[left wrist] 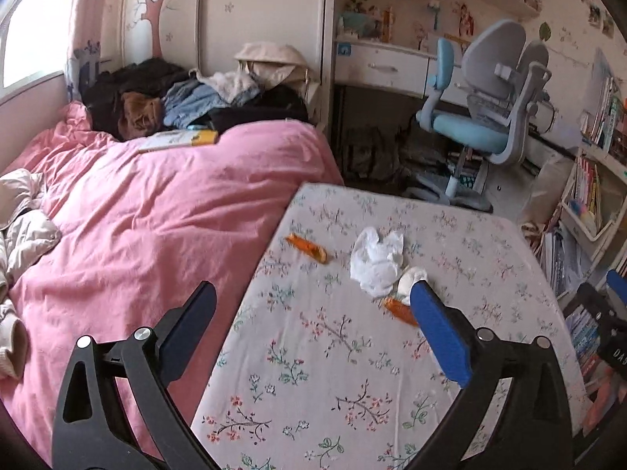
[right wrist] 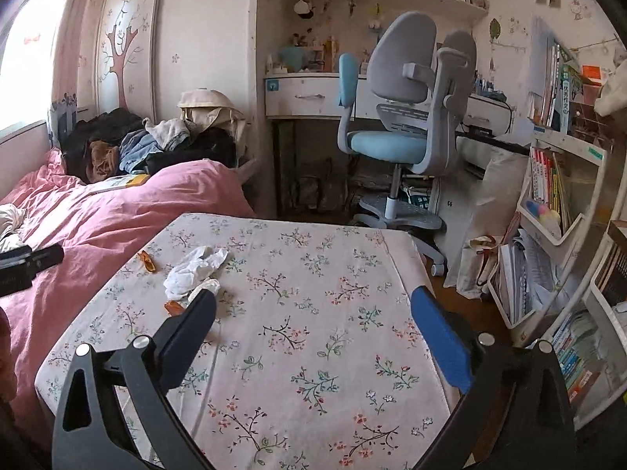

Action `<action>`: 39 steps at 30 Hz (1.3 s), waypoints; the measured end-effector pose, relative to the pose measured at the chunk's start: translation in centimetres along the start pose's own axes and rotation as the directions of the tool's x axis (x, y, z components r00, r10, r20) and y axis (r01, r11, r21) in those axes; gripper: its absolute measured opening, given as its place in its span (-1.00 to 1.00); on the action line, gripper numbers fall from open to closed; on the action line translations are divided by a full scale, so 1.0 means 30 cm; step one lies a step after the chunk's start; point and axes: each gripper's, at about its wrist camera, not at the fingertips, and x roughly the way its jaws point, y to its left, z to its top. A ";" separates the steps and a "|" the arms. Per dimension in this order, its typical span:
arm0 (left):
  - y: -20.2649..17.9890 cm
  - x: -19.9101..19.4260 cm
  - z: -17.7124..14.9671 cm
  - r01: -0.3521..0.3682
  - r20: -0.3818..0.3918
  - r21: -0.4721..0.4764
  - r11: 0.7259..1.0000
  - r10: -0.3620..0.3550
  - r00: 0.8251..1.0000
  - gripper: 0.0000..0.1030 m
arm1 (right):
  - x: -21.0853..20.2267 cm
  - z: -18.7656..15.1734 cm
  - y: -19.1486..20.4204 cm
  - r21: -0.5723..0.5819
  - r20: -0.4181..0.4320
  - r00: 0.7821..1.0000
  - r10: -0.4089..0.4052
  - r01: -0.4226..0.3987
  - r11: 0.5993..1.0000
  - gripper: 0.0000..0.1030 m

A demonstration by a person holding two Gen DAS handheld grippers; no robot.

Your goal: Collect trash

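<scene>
Landmark = tissue (left wrist: pixel 376 260) on the desk (left wrist: pixel 352 372): one wrapper (left wrist: pixel 307 248) to its left, another (left wrist: pixel 399 310) just in front, bed (left wrist: pixel 137 215) left of the desk, chair (left wrist: pixel 482 117) behind.

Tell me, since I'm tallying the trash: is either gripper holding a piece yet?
No: the left gripper and right gripper gape empty, and the crumpled tissue lies on the floral cloth.
</scene>
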 end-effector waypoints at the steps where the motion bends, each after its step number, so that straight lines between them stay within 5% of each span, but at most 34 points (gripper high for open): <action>1: -0.002 0.005 -0.006 -0.002 -0.005 0.002 1.000 0.002 1.000 0.86 | 0.007 0.001 0.002 -0.001 -0.003 1.000 0.000 0.000 1.000 0.85; 39: -0.044 0.056 -0.041 0.015 -0.077 0.035 0.999 -0.013 0.997 0.86 | 0.059 -0.019 0.030 -0.069 -0.056 0.998 0.030 -0.034 0.997 0.85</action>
